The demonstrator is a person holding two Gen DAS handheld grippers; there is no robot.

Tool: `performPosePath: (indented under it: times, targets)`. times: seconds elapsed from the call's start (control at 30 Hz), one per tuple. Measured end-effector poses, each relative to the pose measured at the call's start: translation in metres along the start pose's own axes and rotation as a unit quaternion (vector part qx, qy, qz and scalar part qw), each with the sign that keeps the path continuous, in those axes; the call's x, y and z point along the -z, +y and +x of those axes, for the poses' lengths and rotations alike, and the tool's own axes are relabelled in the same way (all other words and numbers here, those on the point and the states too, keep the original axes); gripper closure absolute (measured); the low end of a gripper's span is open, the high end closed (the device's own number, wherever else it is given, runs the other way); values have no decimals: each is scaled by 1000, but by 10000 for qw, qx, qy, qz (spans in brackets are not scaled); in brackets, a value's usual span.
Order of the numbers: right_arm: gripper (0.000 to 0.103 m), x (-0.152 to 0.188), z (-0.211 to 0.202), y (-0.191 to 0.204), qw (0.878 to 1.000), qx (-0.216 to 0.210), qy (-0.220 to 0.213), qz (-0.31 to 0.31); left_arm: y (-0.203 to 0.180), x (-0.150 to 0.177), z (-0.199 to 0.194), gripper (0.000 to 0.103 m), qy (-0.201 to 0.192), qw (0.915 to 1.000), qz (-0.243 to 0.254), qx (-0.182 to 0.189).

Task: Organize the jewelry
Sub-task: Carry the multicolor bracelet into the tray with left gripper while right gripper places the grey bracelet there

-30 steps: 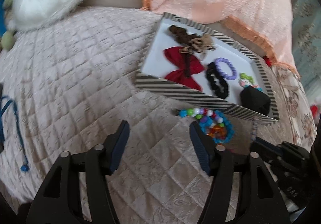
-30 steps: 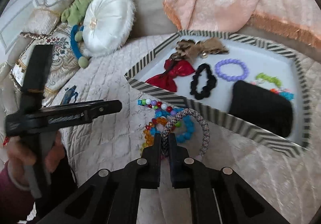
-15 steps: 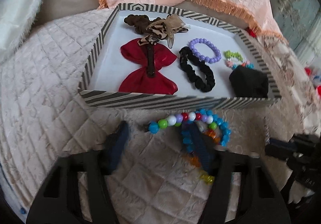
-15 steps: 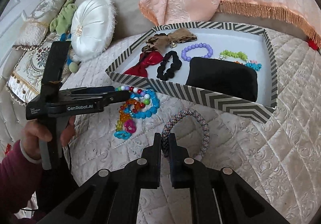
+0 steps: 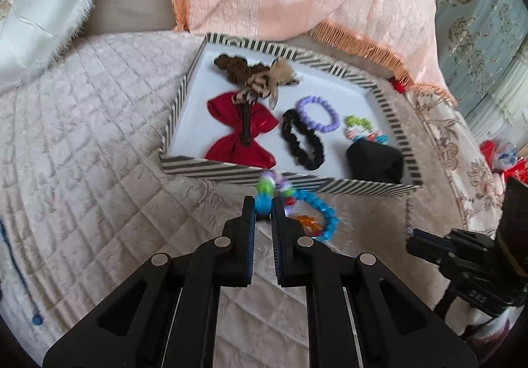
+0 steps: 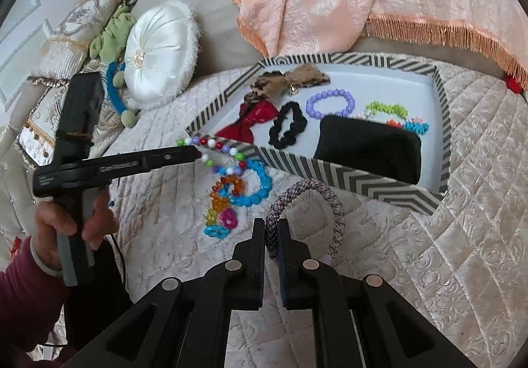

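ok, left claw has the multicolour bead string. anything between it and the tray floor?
Only the striped tray's near wall, which the bead string must clear. Beyond it, the red bow and black scrunchie fill the near floor.

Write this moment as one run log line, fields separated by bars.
left gripper: shut on multicolour bead string | right gripper: shut on braided ring | striped tray: neither inside

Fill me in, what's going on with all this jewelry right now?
A person is sorting jewelry into a striped tray on the bed. The left gripper is shut on a multicolored bead strand, lifting one end. The right gripper is shut on a braided bracelet. A blue bead bracelet lies outside the tray.
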State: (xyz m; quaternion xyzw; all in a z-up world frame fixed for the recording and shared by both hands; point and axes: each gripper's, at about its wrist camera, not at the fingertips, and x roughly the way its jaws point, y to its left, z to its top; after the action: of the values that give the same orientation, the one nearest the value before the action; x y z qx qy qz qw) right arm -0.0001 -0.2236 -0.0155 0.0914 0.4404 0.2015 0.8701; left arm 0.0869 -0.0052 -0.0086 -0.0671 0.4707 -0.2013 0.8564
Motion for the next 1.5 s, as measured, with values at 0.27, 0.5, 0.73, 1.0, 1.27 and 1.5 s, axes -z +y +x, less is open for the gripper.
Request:
performPosePath:
  times: [0.27,0.5,0.73,1.0,1.27,1.5]
  targets:
    - [97,-12,-14,7,9997,10,-217,-94,-20,-12,-38,95,-285,9992,232,-151]
    - [97,-23,-28,2,9990,99,-425,-102,-35,-22,-46,95,-394,9988,299,-45]
    - [97,-33,-37,-10,9982,212,-562,-46,-53,-36,-36,95,-396,9985,362,-58]
    - [97,-40,-37,-20,9978,286,-600,-15,-63,-45,-19,95,-327,9987,360,-179]
    - [97,-45,-36,-23,9978,297,-595,-20,-69,-48,-15,95,-311,9983,395,-287]
    - [97,-53,-31,-22,9975,372,-594,-119,-67,-51,-9,95,-257,9984,362,-362]
